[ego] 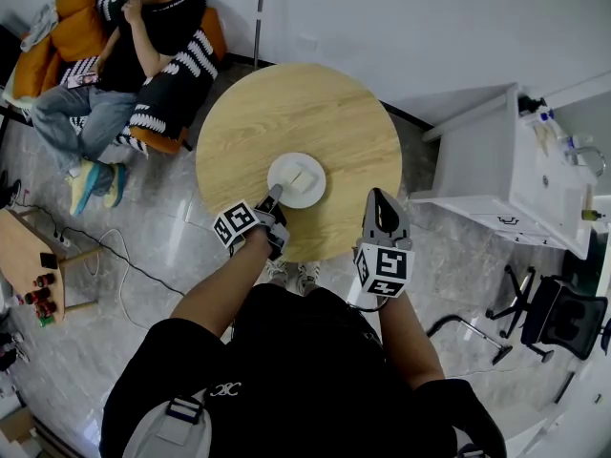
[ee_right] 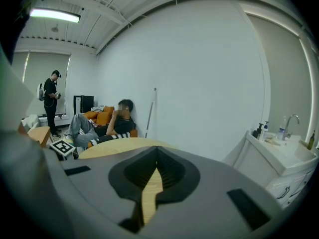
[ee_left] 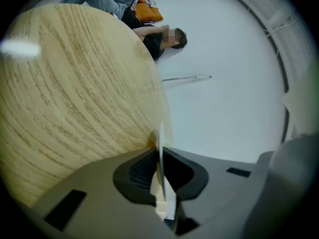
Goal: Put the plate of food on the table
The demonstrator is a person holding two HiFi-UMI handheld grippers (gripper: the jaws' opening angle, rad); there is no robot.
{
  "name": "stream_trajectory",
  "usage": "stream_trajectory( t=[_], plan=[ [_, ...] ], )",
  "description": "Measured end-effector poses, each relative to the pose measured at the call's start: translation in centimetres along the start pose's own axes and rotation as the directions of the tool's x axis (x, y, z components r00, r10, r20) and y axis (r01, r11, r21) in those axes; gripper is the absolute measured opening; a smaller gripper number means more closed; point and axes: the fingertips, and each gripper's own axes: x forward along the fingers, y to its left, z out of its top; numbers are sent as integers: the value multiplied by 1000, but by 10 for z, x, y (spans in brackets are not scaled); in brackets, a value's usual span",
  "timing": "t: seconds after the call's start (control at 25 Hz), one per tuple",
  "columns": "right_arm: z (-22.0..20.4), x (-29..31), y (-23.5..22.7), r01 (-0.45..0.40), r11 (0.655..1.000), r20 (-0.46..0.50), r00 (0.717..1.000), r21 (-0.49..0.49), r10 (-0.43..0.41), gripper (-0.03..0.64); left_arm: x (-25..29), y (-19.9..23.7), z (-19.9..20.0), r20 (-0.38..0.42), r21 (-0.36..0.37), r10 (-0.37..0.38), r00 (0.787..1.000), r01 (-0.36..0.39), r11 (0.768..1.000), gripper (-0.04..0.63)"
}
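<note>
A white plate (ego: 283,165) carrying pale square pieces of food (ego: 302,177) rests on the near half of the round wooden table (ego: 286,113). My left gripper (ego: 274,197) is shut on the plate's near rim. In the left gripper view that thin rim (ee_left: 160,141) stands edge-on between the jaws of the left gripper (ee_left: 160,156), with the tabletop (ee_left: 75,93) to its left. My right gripper (ego: 380,198) hovers over the table's near right edge, apart from the plate. In the right gripper view the right gripper (ee_right: 157,151) is shut and holds nothing, and the table (ee_right: 114,147) lies beyond.
A person sits on an orange sofa (ego: 134,46) just past the table's far left. A white counter with a sink (ego: 516,170) stands to the right, an office chair (ego: 554,313) below it. A low wooden stand (ego: 24,256) and floor cables lie left. Another person (ee_right: 50,101) stands far off.
</note>
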Motion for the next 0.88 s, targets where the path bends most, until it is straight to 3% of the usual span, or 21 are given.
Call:
stream_trajectory(
  t=[0.28,0.44,0.88],
  plan=[
    [-1,5,-2,-8,1000,-7,1000,5,8,8,1,5,0,-4,6,45,999,-45,999,23],
    [-1,8,-2,-12,1000,-6,1000,6,12,8,3,10,1,-10,-4,110,994,-110,994,21],
    [-3,8,-11,-10,1000,-9,1000,-6,10,8,8,19,0,-3,-35,318,948,-318,947,26]
  ],
)
